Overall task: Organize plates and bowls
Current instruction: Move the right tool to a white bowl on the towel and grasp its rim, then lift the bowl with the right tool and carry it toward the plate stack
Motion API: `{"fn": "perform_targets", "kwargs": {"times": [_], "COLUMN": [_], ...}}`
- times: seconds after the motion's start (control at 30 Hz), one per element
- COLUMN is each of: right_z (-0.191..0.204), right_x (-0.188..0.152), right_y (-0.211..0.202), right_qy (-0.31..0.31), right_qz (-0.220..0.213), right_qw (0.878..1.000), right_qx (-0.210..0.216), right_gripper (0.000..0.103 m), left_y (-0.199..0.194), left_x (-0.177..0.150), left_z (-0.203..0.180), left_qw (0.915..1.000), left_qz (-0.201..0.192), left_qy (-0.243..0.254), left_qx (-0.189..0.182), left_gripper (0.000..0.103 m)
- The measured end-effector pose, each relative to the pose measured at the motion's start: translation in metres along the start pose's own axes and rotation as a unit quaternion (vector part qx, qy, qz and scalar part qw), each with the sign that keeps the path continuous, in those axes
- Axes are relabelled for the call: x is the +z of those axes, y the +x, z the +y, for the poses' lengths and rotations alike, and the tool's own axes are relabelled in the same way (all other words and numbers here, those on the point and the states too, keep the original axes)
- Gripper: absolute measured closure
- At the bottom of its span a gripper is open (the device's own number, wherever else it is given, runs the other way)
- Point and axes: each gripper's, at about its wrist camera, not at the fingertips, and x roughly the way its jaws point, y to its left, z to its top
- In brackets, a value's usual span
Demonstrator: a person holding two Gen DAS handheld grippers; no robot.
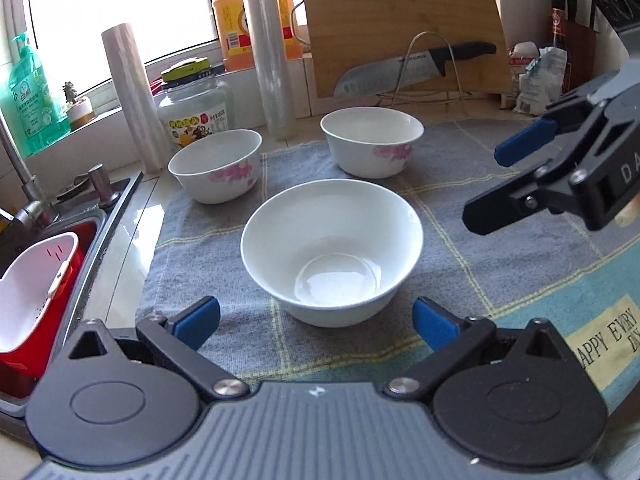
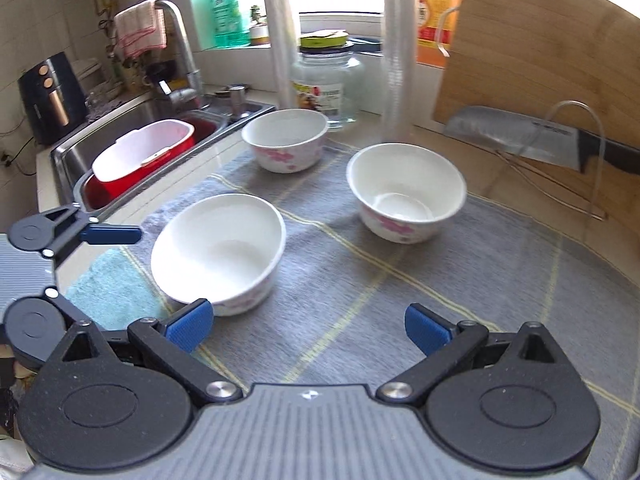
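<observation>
The task looks to be at its very start. Three bowls stand apart on the grey cloth (image 1: 460, 240) that covers the bench, and none is stacked in another. No plate is visible in either view.

The near bowl (image 1: 332, 252) stands just in front of the left gripper (image 1: 316, 316). The left far bowl (image 1: 216, 164) is at the cloth edge toward the sink (image 2: 132, 120), and the right far bowl (image 1: 372, 140) stands before the cutting board (image 1: 404, 24). All three stand upright, look empty and are white. The two far ones have pink flowers on the wall, and the right wrist view shows a faint pink pattern low on the near one too.

The jaws of the left gripper are released wide and hold nothing. The right gripper (image 2: 308, 326) is also spread open and empty, over bare cloth. Every bowl is yet to be gathered, probably by stacking.
</observation>
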Motion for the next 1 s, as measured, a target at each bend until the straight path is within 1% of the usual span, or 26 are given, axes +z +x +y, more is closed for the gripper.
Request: {"fn": "perform_targets", "kwargs": {"times": [0.07, 0.23, 0.37, 0.47, 0.67, 0.83, 0.9, 0.97, 1.0], "right_z": [0.006, 0.020, 0.033, 0.038, 0.041, 0.040, 0.040, 0.040, 0.040], "right_x": [0.006, 0.020, 0.030, 0.036, 0.042, 0.043, 0.044, 0.045, 0.045], "right_y": [0.008, 0.031, 0.050, 0.058, 0.071, 0.071, 0.071, 0.071, 0.071], "right_qy": [-0.004, -0.003, -0.011, -0.014, -0.013, -0.010, -0.009, -0.010, -0.011], "right_qz": [0.003, 0.011, 0.019, 0.020, 0.024, 0.019, 0.017, 0.018, 0.020], "right_qw": [1.000, 0.999, 0.998, 0.998, 0.998, 0.998, 0.998, 0.998, 0.998], "right_qx": [0.008, 0.043, 0.054, 0.064, 0.064, 0.061, 0.061, 0.062, 0.063], "right_gripper": [0.000, 0.000, 0.000, 0.000, 0.000, 0.000, 0.002, 0.011, 0.011], "left_y": [0.004, 0.012, 0.018, 0.019, 0.021, 0.022, 0.022, 0.023, 0.022], "left_x": [-0.001, -0.001, -0.001, -0.001, -0.001, 0.000, 0.000, 0.001, 0.001], "left_z": [0.002, 0.000, -0.003, -0.003, -0.004, -0.002, -0.001, 0.000, 0.001], "left_qw": [1.0000, 0.9998, 0.9994, 0.9993, 0.9990, 0.9987, 0.9986, 0.9984, 0.9984], "left_qz": [-0.001, -0.005, -0.007, -0.009, -0.012, -0.017, -0.018, -0.020, -0.021], "left_qy": [0.002, 0.021, 0.033, 0.031, 0.032, 0.027, 0.024, 0.022, 0.020], "left_qx": [-0.002, -0.006, -0.012, -0.020, -0.029, -0.041, -0.044, -0.049, -0.050], "left_gripper": [0.002, 0.002, 0.003, 0.003, 0.003, 0.004, 0.007, 0.010, 0.010]}}
